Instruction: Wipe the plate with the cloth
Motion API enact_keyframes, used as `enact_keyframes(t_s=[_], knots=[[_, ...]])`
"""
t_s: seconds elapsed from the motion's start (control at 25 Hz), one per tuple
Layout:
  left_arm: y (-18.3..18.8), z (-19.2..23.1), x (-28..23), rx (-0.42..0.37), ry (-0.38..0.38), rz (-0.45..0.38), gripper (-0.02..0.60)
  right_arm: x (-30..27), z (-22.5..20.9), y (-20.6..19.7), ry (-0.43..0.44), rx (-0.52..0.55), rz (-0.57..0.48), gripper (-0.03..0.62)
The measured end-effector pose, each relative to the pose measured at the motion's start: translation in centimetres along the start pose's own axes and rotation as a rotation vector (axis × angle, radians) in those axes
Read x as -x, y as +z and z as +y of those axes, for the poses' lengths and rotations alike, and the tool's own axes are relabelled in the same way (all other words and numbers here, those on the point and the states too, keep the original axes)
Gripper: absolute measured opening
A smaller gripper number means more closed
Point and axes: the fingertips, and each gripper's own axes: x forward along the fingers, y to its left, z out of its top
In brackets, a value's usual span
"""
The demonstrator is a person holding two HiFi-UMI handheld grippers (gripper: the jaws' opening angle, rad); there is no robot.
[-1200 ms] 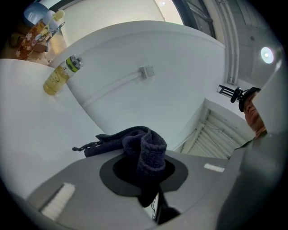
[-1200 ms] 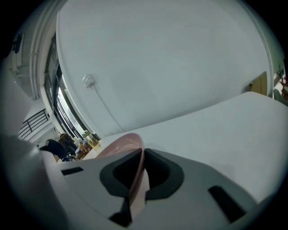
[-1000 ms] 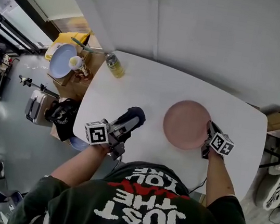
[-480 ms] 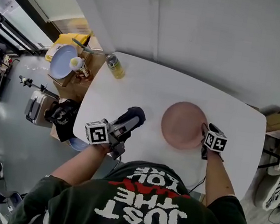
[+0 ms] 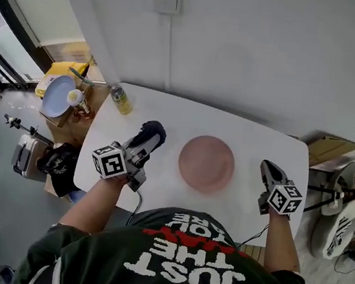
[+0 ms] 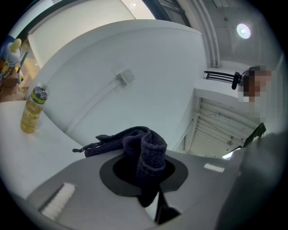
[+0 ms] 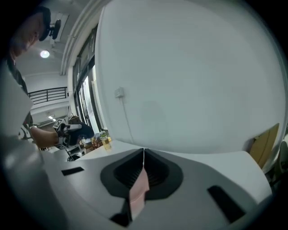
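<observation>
Left claw (image 5: 137, 150) is clamped on the bunched dark cloth (image 5: 153, 131), with the wad poking past its tips, for rubbing I'd guess. The plate (image 5: 206, 163) lies flat on the surface (image 5: 168, 113) just to its right. The right claw (image 5: 268, 171) sits beyond, jaws closed and empty.

The right gripper's (image 7: 143, 152) grey fingers (image 7: 193, 197) meet at their tips, a pink sliver (image 7: 139, 191) showing between them, white tabletop (image 7: 211, 161) beyond
</observation>
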Motion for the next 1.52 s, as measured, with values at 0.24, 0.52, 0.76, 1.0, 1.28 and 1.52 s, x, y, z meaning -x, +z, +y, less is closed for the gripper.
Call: enact_keyframes(t_s=[0.24,0.52,0.76,1.0,1.28,1.52], knots=[[0.2,-1.3,-2.8,-0.06,0.017,0.012,0.048,3.2,0.1,0.8,-0.018,-0.09,-0.099,0.006],[-0.4,-2.2,-3.3,-0.067,0.02,0.033,0.048,4.3,0.7,1.0,0.01,-0.094,-0.115,0.005],[-0.7,-2.0,-2.8,-0.06,0.028,0.039,0.048,3.9,0.6,1.1,0.006,-0.078,-0.108,0.005],[-0.7,-1.8,-2.5,-0.059,0.031,0.038,0.048,3.4,0.8,1.1,0.004,-0.035,-0.08,0.003],[-0.9,-1.8,-2.2,-0.062,0.035,0.04,0.048,3.5,0.8,0.7,0.003,-0.031,-0.068,0.003],[-1.0,-1.7,-2.2,-0.062,0.038,0.048,0.048,3.4,1.0,0.3,0.009,-0.023,-0.053,0.003]])
